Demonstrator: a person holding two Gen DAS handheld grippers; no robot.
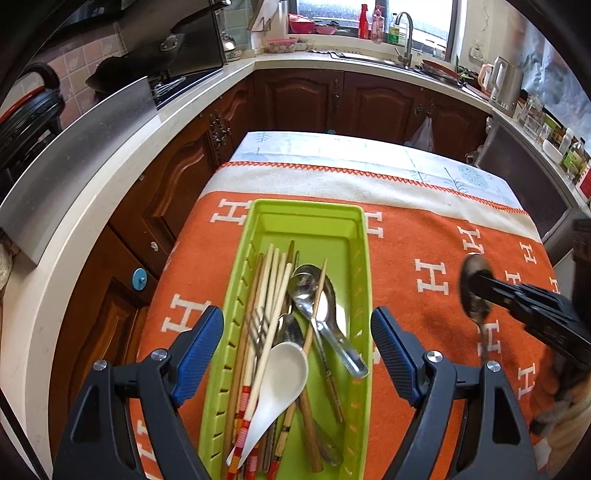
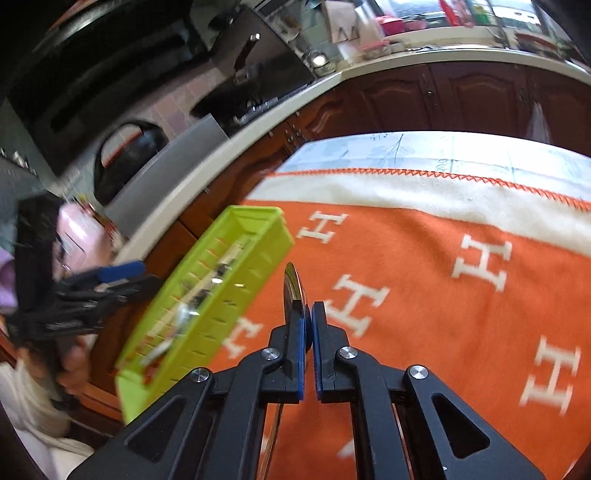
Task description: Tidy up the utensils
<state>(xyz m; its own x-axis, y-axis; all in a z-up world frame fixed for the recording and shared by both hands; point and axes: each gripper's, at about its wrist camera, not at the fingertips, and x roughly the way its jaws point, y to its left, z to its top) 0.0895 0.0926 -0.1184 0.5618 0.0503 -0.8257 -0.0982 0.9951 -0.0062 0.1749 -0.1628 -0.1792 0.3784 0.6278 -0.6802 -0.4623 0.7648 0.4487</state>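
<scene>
utensil tray (image 1: 306, 225) contents: left view only | spoon (image 2: 293, 284) pinched: right gripper (image 2: 308, 314)

A home kitchen: wooden cabinets (image 1: 295, 99), sink faucet (image 1: 404, 35), stove (image 1: 173, 83).

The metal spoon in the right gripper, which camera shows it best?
The left wrist view. There the metal spoon shows its whole bowl and part of its handle, clamped in the right gripper above the orange blanket. The right wrist view shows only the bowl's thin edge sticking out past the nearly closed jaws.
</scene>
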